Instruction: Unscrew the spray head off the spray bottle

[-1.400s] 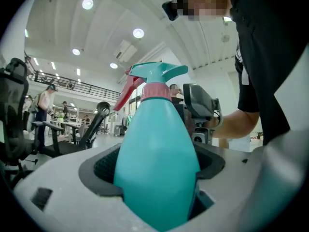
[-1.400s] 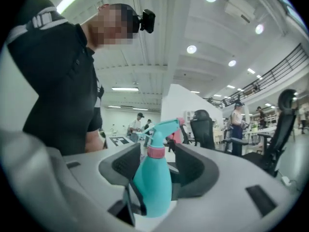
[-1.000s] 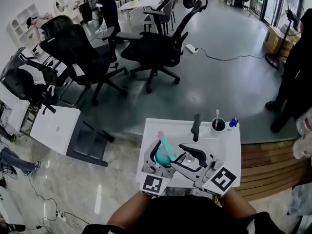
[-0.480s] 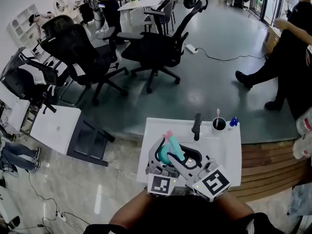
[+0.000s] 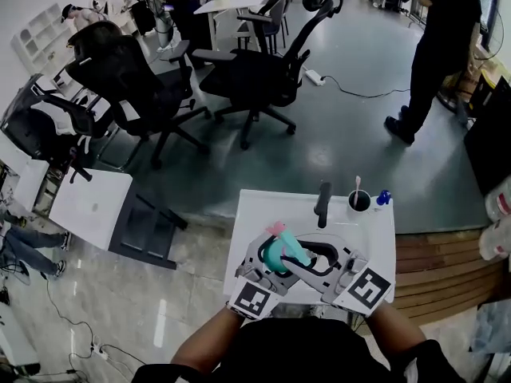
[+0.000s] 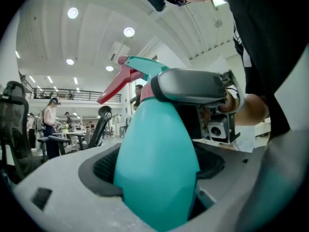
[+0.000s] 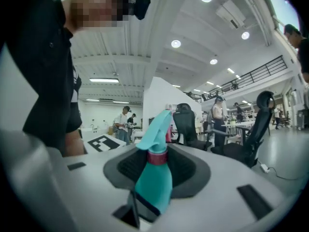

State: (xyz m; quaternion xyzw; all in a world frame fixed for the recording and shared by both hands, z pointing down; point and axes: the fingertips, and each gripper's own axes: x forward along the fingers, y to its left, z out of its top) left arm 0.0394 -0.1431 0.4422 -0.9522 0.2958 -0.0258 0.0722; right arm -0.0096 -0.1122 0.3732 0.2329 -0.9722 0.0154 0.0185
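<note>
Markers of black and white squares sit on the cube of each gripper, the left one's (image 5: 255,298) and the right one's (image 5: 369,288); any label on the bottle is too small to tell.

The teal plastic spray bottle (image 5: 286,251) is held off the white table (image 5: 375,238), over its near part, between the two grippers and close to the person. The left gripper (image 5: 266,252) is clamped on the bottle's rounded teal body, which fills the space between its dark pads (image 6: 99,170) in the left gripper view. The right gripper (image 5: 299,257) comes in from the other side. Its jaws have just been closing, and they now grip the teal spray head (image 7: 157,124) at its pink screw collar (image 7: 157,157), just above the body.

The left gripper view alone shows the pink trigger (image 6: 113,88) jutting from the spray head, the right gripper's grey jaw lying across the neck, and the hand behind it. The right gripper view alone shows the collar set between that gripper's pads. Only the head view shows the bottle tilted, with its trigger away from the person. On the table's far edge it also shows a black cup (image 5: 358,203) with a pink-tipped stick, a small blue thing (image 5: 382,199) and a black upright handle (image 5: 322,204), all well apart from the bottle
</note>
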